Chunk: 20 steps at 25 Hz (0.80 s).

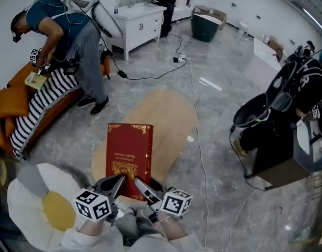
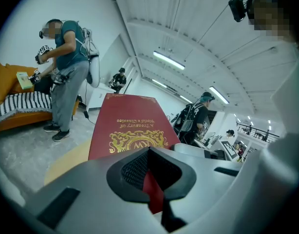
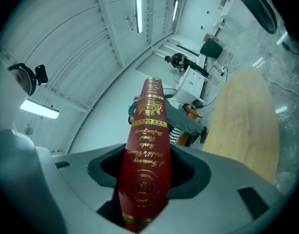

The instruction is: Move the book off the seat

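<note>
A red hardback book (image 1: 128, 156) with gold print is held flat over the near end of an oval wooden table (image 1: 171, 114). Both grippers hold its near edge. My left gripper (image 1: 117, 185) is shut on the book's near left corner; in the left gripper view the red cover (image 2: 130, 126) runs away from the left gripper (image 2: 150, 179), with a red sliver pinched between the dark pads. My right gripper (image 1: 142, 187) clamps the spine end; in the right gripper view the gold-lettered spine (image 3: 144, 150) stands between the pads of the right gripper (image 3: 142, 189).
A white round seat (image 1: 24, 193) with a yellow cushion (image 1: 58, 211) lies at lower left, beside my arms. A person (image 1: 72, 30) bends over an orange sofa (image 1: 14, 104) with a striped blanket. A black chair (image 1: 260, 119) stands right. A cable (image 1: 195, 114) crosses the floor.
</note>
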### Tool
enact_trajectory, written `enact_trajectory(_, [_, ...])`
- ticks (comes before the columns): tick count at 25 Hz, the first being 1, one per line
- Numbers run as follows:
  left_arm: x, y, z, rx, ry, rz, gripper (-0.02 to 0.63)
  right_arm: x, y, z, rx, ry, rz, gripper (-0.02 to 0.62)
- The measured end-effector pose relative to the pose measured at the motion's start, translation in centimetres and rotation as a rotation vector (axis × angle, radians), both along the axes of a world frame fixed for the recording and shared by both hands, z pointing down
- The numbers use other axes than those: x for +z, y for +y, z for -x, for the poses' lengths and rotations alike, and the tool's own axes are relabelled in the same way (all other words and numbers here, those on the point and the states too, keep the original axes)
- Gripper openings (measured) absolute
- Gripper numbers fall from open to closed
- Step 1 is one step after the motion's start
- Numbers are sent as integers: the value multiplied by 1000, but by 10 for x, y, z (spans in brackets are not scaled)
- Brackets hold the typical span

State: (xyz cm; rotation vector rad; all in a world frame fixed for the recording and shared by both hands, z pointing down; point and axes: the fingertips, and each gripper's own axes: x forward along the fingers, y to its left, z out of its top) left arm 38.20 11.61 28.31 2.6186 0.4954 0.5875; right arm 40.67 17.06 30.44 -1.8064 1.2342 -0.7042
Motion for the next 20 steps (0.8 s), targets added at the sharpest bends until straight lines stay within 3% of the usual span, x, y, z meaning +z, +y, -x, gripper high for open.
enact_trajectory(9, [12, 7, -17, 50, -47, 10, 6, 13, 12, -10, 79, -42, 20, 244])
enact_trajectory(20, [76, 6, -37, 79, -141, 40, 6, 77, 7, -24, 135, -134, 22, 244])
